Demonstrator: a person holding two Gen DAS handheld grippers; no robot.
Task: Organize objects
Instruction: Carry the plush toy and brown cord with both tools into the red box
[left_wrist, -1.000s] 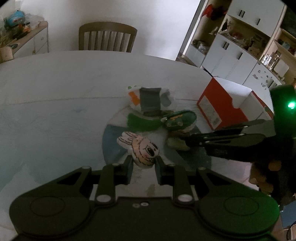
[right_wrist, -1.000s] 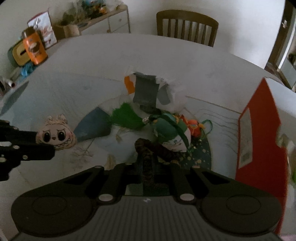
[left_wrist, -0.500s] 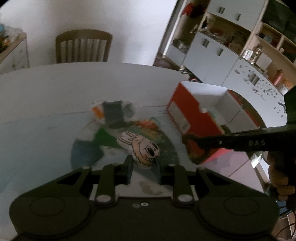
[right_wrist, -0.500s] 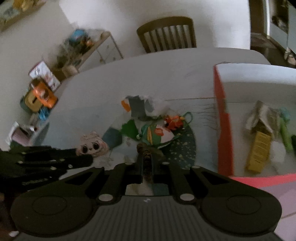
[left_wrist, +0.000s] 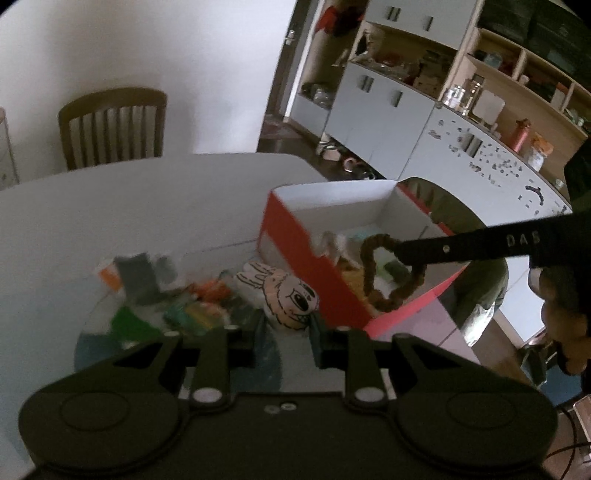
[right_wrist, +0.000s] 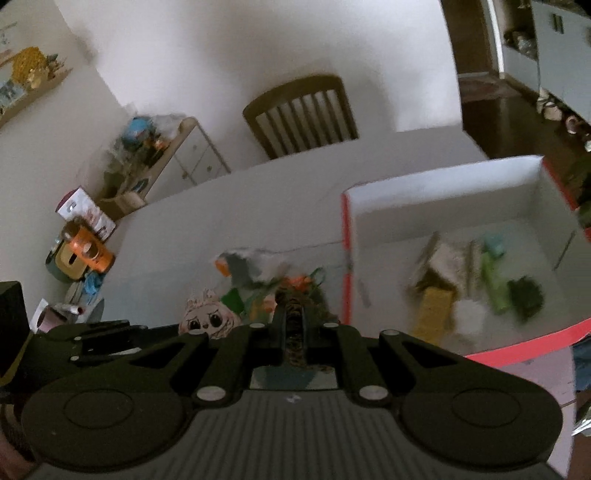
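My left gripper (left_wrist: 285, 325) is shut on a pink plush face charm with bunny ears (left_wrist: 286, 295), held above the table beside the red box (left_wrist: 295, 240). My right gripper (right_wrist: 293, 310) is shut on a brown scrunchie (right_wrist: 293, 314); in the left wrist view the scrunchie (left_wrist: 384, 273) hangs as a loop from the right gripper's fingers (left_wrist: 461, 247) over the open box. The charm also shows in the right wrist view (right_wrist: 208, 323). A pile of small colourful items (left_wrist: 177, 295) lies on the round mat on the table.
The red box (right_wrist: 345, 258) has white inner walls and holds several items, among them a yellow pack (right_wrist: 432, 306) and a green tube (right_wrist: 495, 280). A wooden chair (left_wrist: 110, 125) stands behind the white table (left_wrist: 129, 199). Cupboards and shelves (left_wrist: 406, 103) are at the right.
Both grippers lifted off the mat and swung right toward the red box. The right gripper picked the scrunchie up from the pile and now holds it over the box.
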